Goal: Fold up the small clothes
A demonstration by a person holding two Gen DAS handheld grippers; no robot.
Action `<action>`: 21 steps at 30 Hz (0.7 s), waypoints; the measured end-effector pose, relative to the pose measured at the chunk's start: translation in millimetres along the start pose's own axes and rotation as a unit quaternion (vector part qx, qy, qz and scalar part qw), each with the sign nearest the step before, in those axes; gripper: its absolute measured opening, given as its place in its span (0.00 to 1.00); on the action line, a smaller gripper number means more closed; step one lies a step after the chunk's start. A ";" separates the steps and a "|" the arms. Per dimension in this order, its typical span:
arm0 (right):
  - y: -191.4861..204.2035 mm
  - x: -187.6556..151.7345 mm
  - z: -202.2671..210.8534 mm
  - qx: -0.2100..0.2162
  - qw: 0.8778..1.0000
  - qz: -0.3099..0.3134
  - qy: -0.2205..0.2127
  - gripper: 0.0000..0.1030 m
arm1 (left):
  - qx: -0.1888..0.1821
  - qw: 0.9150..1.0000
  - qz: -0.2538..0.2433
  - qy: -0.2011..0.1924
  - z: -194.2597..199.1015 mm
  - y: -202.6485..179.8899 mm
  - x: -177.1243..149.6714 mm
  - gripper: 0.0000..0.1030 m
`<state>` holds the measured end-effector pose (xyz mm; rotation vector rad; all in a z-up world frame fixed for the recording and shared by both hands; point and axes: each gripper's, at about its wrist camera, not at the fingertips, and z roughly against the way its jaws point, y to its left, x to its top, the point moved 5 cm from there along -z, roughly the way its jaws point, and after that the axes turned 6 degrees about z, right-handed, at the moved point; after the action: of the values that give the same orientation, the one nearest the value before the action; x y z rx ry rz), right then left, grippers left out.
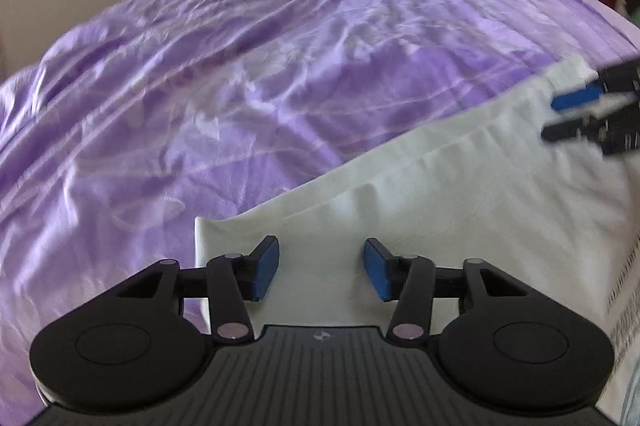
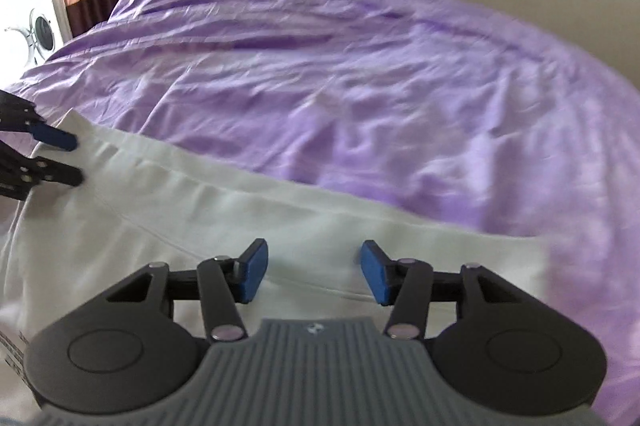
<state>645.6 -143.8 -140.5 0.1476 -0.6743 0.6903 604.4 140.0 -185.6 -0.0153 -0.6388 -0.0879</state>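
Left wrist view: the left tongs [image 1: 321,268] stand half open, empty, over the near left corner of a white garment [image 1: 460,194] lying on the purple bed sheet [image 1: 240,86] in the lower right of the frame. It looks light, soft and limp — best pinched at the hemmed corners.

Right wrist view: the right tongs [image 2: 314,272] gape equally, empty, above the garment's seamed edge — lower centre.

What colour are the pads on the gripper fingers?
Blue, on black fingers; the left gripper's pads show it best in the left wrist view.
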 end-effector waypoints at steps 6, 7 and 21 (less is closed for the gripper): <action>20.5 -5.6 -30.5 -0.031 0.999 0.006 0.039 0.00 | 0.030 0.998 0.057 -0.016 -5.6 -8.1 3.7 0.00; 22.0 -4.7 -29.8 -0.038 0.999 0.006 0.036 0.00 | 0.039 0.998 0.052 -0.023 -3.7 -10.8 4.8 0.00; 7.6 13.3 -17.4 -0.067 0.998 -0.016 -0.008 0.00 | 0.060 0.996 0.053 -0.044 -9.4 -7.7 24.0 0.01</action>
<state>657.6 -124.8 -146.5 0.0399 -0.7290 0.6109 628.5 130.1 -178.9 0.0640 -0.7292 0.0537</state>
